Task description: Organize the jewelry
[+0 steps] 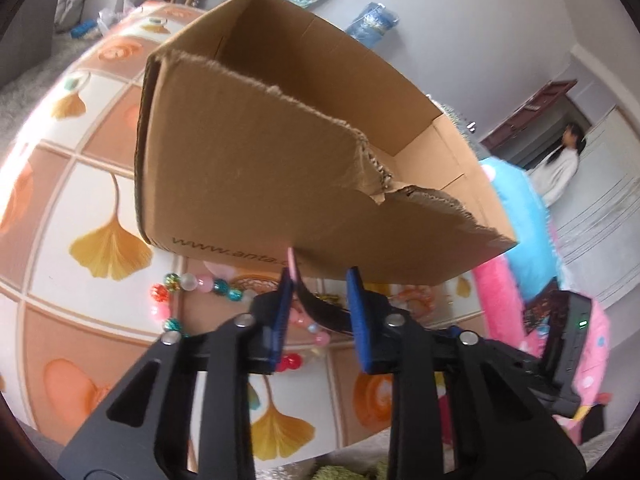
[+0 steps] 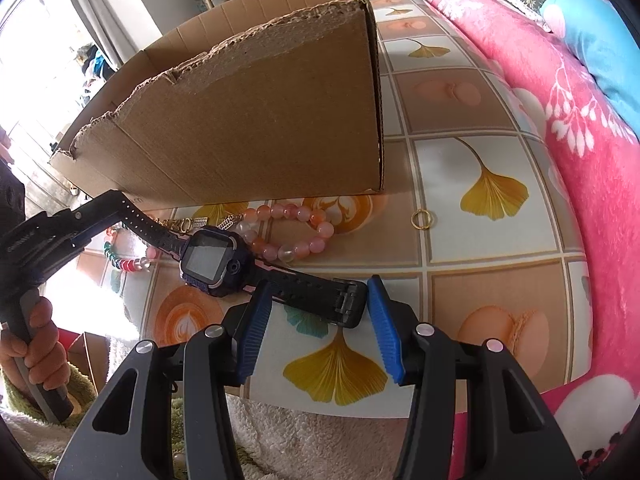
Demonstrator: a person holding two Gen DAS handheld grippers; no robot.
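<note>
Watch-lifting is the step in hand: a black children's smartwatch with a square screen (image 2: pixel 208 258) lies stretched across the ginkgo-patterned tablecloth (image 2: pixel 492 236), just in front of the torn brown cardboard box (image 2: pixel 248 120). From the right wrist view, the left gripper (image 2: pixel 86 220) comes in from the side and looks clamped on the far strap end, though the left wrist view shows a gap beside the strap between its blue pads (image 1: pixel 283 312), so the hold may be on one edge only. The right gripper (image 2: pixel 316 316) stands released, its jaws apart around the buckle end with neither pad pressing.

Next, I judge, the watch must be raised over the ragged box wall and dropped inside; the right jaws would need to close first if both ends are to be carried.

Behind it wait a peach bead bracelet (image 2: pixel 296 228), a multicoloured bead bracelet (image 1: pixel 192 288), a small gold ring (image 2: pixel 423 219). Gold links near the strap are too tangled to identify, and the box floor is hidden.
</note>
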